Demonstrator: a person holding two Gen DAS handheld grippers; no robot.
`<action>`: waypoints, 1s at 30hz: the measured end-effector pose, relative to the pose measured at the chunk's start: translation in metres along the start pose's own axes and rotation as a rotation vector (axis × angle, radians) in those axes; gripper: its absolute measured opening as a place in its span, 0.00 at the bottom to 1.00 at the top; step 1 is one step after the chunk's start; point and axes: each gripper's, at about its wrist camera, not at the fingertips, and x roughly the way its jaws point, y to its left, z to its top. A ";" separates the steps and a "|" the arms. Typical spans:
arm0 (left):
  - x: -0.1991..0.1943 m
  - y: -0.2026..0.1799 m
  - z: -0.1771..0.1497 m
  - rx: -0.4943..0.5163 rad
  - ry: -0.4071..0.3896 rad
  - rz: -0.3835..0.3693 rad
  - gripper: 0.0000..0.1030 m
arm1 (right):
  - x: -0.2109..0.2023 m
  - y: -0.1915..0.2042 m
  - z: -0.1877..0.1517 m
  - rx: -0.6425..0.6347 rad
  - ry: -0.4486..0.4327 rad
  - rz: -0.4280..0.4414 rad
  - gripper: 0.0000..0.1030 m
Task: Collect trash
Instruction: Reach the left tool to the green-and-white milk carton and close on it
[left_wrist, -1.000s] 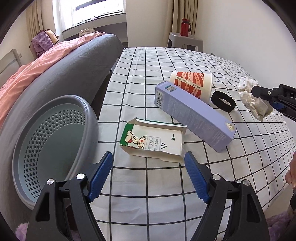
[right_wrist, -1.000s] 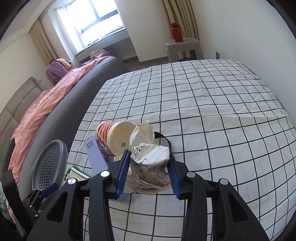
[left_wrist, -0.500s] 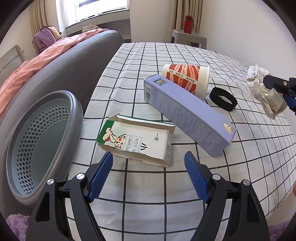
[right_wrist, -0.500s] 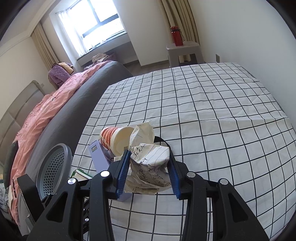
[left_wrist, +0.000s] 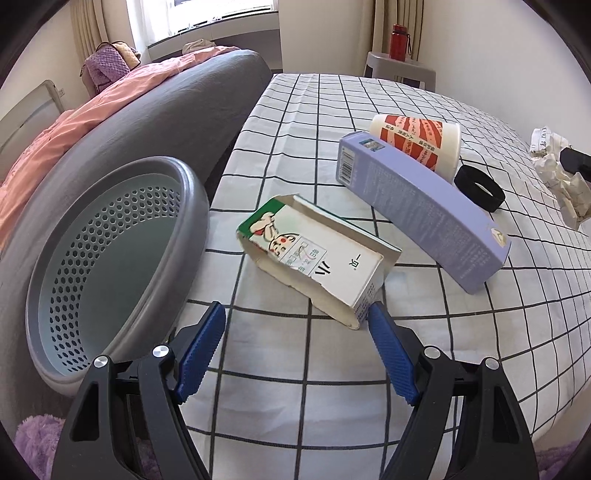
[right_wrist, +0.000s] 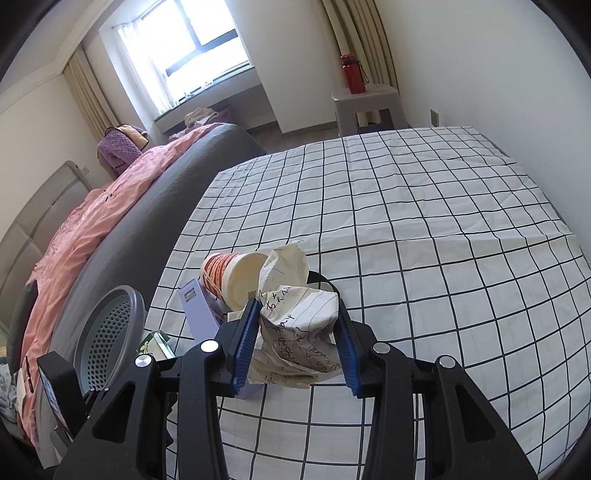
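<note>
On the checked sheet lie a flattened white and green milk carton (left_wrist: 317, 254), a long purple box (left_wrist: 421, 210), a red and white paper cup (left_wrist: 417, 144) on its side and a black ring (left_wrist: 479, 187). My left gripper (left_wrist: 297, 339) is open, just short of the carton's near end. My right gripper (right_wrist: 297, 332) is shut on a crumpled sheet of written paper (right_wrist: 295, 321) and holds it above the sheet, near the cup (right_wrist: 231, 275); the paper also shows in the left wrist view (left_wrist: 561, 177).
A grey perforated basket (left_wrist: 110, 266) leans at the bed's left edge, beside the grey bolster (left_wrist: 155, 122). A pink quilt (right_wrist: 81, 229) lies beyond. A stool with a red bottle (right_wrist: 352, 74) stands by the far wall.
My left gripper has moved forward and turned left, so the carton and basket are closer. My right gripper has lifted a little with the paper still held.
</note>
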 end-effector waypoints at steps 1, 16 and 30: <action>-0.001 0.004 -0.001 -0.006 0.005 0.005 0.74 | 0.000 0.000 0.000 0.000 0.001 0.000 0.38; -0.021 0.008 0.040 -0.050 0.002 -0.042 0.74 | -0.004 -0.002 0.002 0.010 -0.009 0.002 0.38; 0.029 -0.002 0.057 -0.090 0.102 -0.050 0.74 | -0.008 -0.002 0.003 0.007 -0.013 0.018 0.38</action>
